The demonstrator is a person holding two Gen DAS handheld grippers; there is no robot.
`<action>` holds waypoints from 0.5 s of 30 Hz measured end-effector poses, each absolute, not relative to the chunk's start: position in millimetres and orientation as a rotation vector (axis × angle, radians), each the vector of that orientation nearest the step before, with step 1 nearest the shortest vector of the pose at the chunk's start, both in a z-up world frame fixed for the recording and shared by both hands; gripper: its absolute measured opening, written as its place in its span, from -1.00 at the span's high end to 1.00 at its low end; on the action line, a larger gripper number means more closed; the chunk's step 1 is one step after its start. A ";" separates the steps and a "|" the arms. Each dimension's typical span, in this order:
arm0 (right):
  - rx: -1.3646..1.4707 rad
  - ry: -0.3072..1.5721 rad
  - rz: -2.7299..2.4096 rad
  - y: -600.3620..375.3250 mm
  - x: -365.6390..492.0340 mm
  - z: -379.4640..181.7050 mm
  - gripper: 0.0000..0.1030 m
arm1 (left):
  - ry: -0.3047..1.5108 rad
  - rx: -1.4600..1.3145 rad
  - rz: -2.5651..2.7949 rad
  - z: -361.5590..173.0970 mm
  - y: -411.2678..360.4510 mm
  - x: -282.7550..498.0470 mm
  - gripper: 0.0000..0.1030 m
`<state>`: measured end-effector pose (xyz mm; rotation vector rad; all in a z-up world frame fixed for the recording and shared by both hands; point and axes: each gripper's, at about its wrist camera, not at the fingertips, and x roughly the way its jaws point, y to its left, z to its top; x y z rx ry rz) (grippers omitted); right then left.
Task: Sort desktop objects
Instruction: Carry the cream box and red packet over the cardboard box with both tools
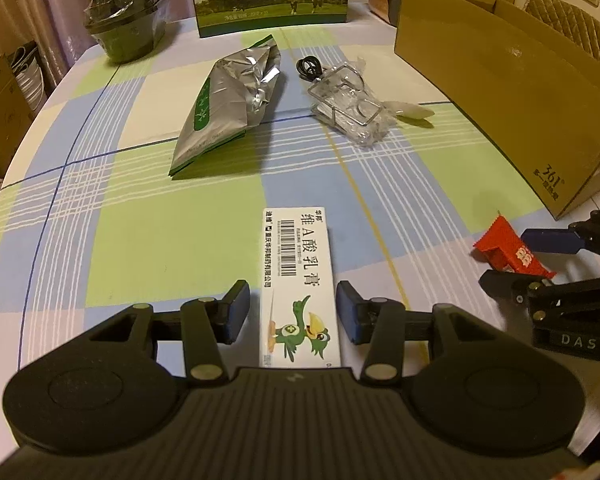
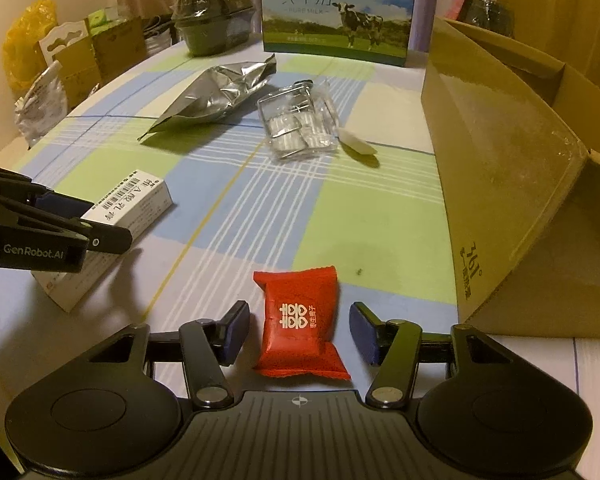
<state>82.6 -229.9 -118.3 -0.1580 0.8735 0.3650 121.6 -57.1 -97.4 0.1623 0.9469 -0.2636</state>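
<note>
Clear plastic case (image 2: pixel 300 120) holds small wrapped white pieces.

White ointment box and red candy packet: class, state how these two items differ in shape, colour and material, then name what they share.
The white ointment box is a long, rigid carton with a barcode and a green bird; the red candy packet is a short, soft pillow wrapper with crimped ends and a white emblem. The box lies between the open fingers of the left gripper; the packet lies between those of the right gripper. Both rest flat on the checked tablecloth, ungripped.
</note>
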 end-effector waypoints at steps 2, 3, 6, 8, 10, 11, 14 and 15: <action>-0.160 0.872 0.363 -229.2 80.6 -117.6 0.19 | 0.948 0.169 -0.270 -98.5 -59.1 121.0 0.20; -0.161 0.871 0.363 -228.7 80.4 -117.1 0.30 | 0.951 0.170 -0.274 -99.4 -59.5 121.2 0.20; -0.164 0.869 0.356 -228.0 79.6 -116.5 0.47 | 0.963 0.173 -0.277 -102.6 -60.4 121.1 0.33; -0.161 0.869 0.349 -228.4 78.5 -115.4 0.50 | 0.959 0.176 -0.280 -103.4 -60.1 119.1 0.35; -0.152 0.863 0.345 -229.9 77.0 -111.9 0.51 | 0.964 0.180 -0.290 -102.7 -60.1 117.1 0.36; -0.148 0.855 0.342 -230.8 75.1 -108.6 0.51 | 0.966 0.182 -0.292 -101.6 -60.1 115.2 0.36; -0.135 0.841 0.340 -233.2 70.6 -100.0 0.52 | 0.953 0.184 -0.296 -94.7 -61.2 107.3 0.36; -0.132 0.836 0.338 -234.0 68.6 -96.9 0.52 | 0.950 0.181 -0.297 -92.4 -61.9 105.0 0.36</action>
